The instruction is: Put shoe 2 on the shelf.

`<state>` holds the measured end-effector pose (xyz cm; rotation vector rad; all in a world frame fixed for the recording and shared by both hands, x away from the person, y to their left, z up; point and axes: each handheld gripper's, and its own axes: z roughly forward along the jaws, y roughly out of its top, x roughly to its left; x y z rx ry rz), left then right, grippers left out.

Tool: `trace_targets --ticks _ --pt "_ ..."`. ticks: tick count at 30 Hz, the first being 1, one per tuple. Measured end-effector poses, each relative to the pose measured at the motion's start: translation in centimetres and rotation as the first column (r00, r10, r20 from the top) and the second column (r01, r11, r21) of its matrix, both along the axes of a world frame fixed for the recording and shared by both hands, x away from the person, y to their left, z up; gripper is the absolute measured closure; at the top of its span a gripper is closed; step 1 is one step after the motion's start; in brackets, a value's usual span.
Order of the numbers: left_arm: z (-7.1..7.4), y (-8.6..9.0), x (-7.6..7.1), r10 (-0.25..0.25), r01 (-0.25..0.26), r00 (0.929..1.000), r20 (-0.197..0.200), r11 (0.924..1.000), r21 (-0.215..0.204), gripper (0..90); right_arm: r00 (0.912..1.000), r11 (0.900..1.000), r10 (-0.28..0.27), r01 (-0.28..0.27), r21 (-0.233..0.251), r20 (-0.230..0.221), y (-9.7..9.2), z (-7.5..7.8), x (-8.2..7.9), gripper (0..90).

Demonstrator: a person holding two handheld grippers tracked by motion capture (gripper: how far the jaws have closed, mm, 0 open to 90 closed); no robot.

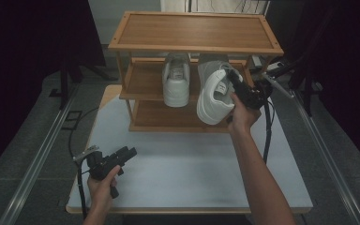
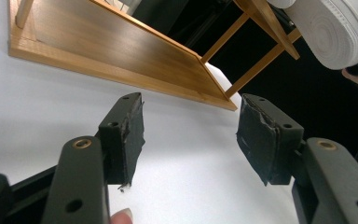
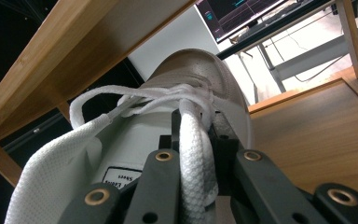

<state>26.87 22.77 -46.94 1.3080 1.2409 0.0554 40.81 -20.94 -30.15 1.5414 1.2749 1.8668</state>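
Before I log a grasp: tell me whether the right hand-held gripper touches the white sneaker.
Touching: the right gripper view shows the right hand-held gripper clamped on the white sneaker tongue.

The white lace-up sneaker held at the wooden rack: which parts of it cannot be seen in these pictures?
- High view: the toe of the held white lace-up sneaker is hidden under the top board of the three-tier wooden shoe rack.
- Right gripper view: the heel is cut off by the bottom edge; the right tool covers part of the small label on the tongue.
- Left gripper view: only its ribbed sole shows, cut by the edge.
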Motion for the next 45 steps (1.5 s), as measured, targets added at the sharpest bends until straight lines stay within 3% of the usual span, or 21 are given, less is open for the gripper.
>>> trace_targets --ticks 13,35,45 --pt "-0.1 0.1 0.0 0.005 -0.005 1.0 -0.004 1.0 -0.004 40.8 0.9994 0.9992 -0.028 0.028 0.027 -0.018 1.0 0.1 1.8 83.8" --pt "-0.2 -0.1 0.0 -0.001 0.001 0.9999 -0.011 1.0 -0.001 41.1 0.9955 0.9966 -0.08 0.079 -0.024 -0.052 1.7 0.0 4.6 83.1" --pt "-0.5 -0.2 0.1 -0.001 0.001 0.9998 -0.02 1.0 0.007 41.2 0.9931 0.9946 -0.104 0.104 0.002 -0.056 1.7 -0.2 5.3 81.5"
